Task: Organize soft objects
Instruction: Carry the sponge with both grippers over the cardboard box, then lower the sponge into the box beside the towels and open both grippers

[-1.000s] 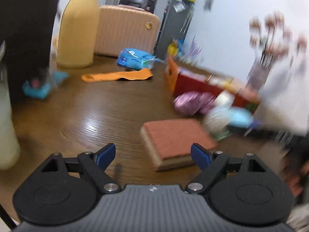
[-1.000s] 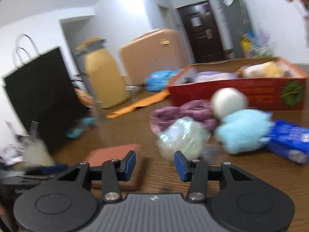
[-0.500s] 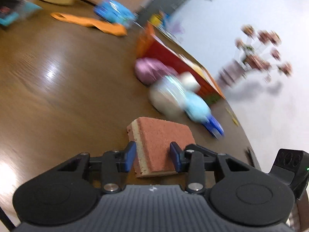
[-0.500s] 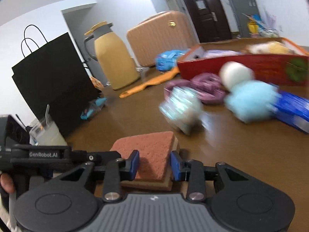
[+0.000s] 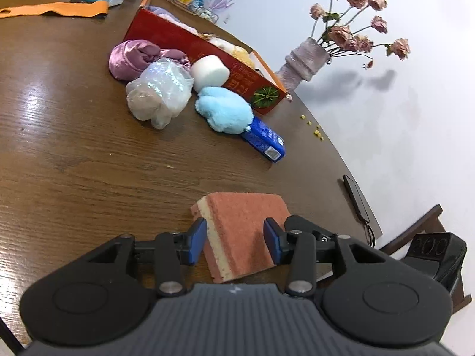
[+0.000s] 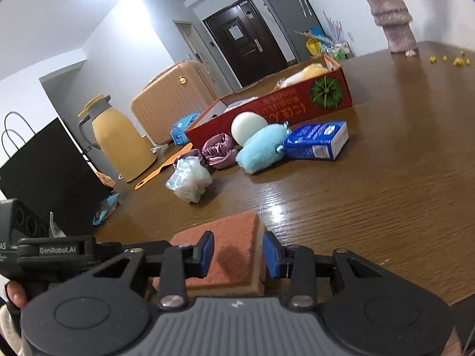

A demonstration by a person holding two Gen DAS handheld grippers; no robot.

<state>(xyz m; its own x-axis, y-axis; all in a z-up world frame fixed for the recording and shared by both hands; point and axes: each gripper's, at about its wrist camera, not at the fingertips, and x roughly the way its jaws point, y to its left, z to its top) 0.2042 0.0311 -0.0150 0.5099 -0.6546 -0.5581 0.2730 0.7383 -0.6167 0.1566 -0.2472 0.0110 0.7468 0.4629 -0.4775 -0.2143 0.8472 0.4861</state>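
A red-topped sponge (image 5: 243, 228) with a yellow layer lies at the near table edge. My left gripper (image 5: 234, 238) has its blue pads on both sides of it, shut on the sponge. My right gripper (image 6: 237, 250) straddles the same sponge (image 6: 228, 252) from the other side, pads against it. Beyond lie a blue plush (image 5: 224, 109), a white foam roll (image 5: 209, 69), a purple satin cloth (image 5: 133, 57) and a bag of soft stuff (image 5: 158, 92), beside the red box (image 5: 207, 56) that holds more soft items.
A blue tissue pack (image 5: 262, 139) lies by the plush. A vase of dried flowers (image 5: 307, 62) stands behind the box. A phone (image 5: 356, 198) lies at the right table edge. A yellow jug (image 6: 118, 142), black bag (image 6: 44, 178) and orange strap (image 5: 59, 9) sit at the far side.
Both grippers closed in on the sponge from opposite sides. The left one went from wide open to pads against the sponge; the views swung and steadied.
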